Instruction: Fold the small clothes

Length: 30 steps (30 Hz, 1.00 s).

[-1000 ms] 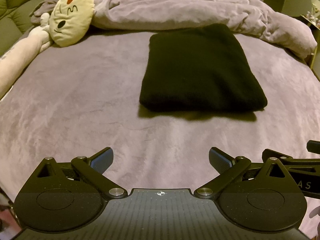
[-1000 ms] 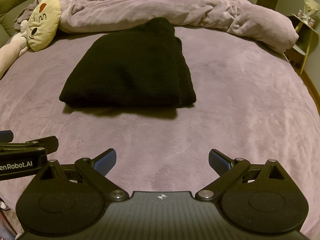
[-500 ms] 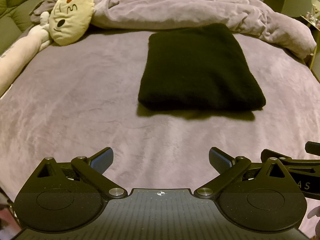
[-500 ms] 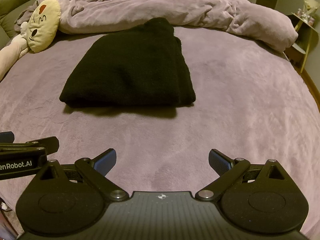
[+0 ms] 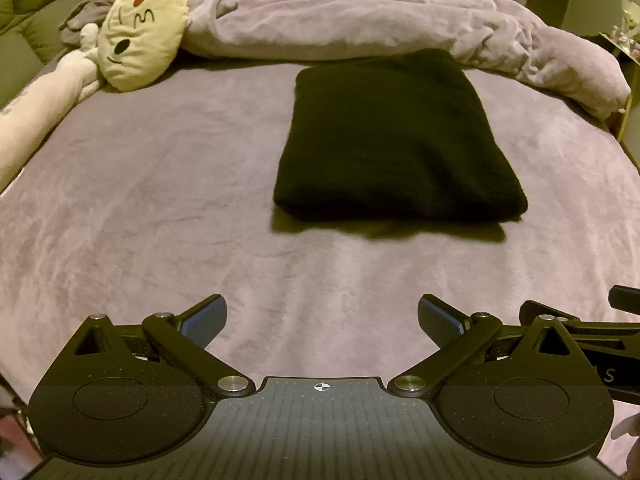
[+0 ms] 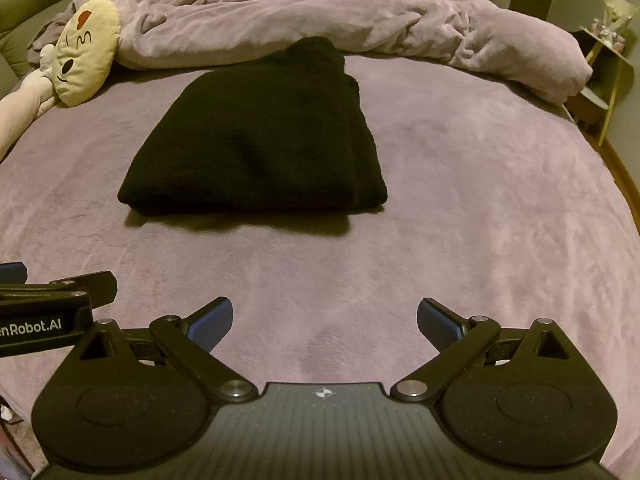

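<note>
At the far left, along the edge of the bed [image 5: 160, 208], lies a long pale plush toy [image 5: 36, 108], its round cream face [image 5: 140, 36] with a red mark on the brow propped against the rumpled lilac duvet [image 5: 360, 20] that runs across the head of the bed. From my right claw's camera the same plush toy [image 6: 24, 104] and cream face [image 6: 86, 60] sit at the upper left, with the duvet [image 6: 360, 20] stretching away to the right.

My left claw [image 5: 322, 322] hovers low over the bare lilac bedspread, its two blue-padded fingers [image 5: 204, 320] spread wide with nothing between them. It is well apart from the cloth.

Ahead lies the black garment [image 5: 392, 140], folded into a thick, neat rectangle, flat on the bed. Its near folded edge faces me and casts a dark shadow on the spread; its far end reaches up to the duvet. Through the right camera the black garment [image 6: 264, 144] sits left of centre, and a small lump of it rises at the far end beside the duvet.

My right claw [image 6: 324, 320] hangs over the bed [image 6: 480, 200] too, its blue-padded fingers [image 6: 438, 322] likewise held wide and gripping nothing, well short of the garment. The two claws are side by side: part of each shows at the edge of the other's view.

At the far right, past the bed's edge, stands a small yellow side shelf [image 6: 608, 80] with small items on top, too blurred to make out.
</note>
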{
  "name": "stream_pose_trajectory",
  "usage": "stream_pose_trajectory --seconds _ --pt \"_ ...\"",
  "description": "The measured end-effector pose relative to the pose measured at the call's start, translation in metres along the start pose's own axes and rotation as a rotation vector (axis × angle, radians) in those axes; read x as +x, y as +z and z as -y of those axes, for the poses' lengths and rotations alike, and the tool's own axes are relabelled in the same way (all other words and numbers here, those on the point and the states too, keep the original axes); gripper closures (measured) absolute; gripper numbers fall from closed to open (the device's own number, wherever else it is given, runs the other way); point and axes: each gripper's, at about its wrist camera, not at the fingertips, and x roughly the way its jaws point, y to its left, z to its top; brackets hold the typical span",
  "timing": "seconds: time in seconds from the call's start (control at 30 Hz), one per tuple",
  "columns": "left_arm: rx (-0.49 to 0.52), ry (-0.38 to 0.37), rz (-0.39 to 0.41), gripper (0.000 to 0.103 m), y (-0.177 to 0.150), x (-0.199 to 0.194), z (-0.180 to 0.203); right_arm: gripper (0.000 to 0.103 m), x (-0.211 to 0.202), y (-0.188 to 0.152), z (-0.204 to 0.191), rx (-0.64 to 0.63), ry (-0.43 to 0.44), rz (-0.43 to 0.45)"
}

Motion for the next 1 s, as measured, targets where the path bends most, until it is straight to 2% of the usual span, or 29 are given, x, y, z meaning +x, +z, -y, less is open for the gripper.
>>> stream_pose_trajectory --seconds 1.0 --pt "0.004 -0.004 -0.007 0.0 -0.0014 -0.001 0.0036 0.004 0.0009 -0.0042 0.0044 0.016 -0.007 -0.001"
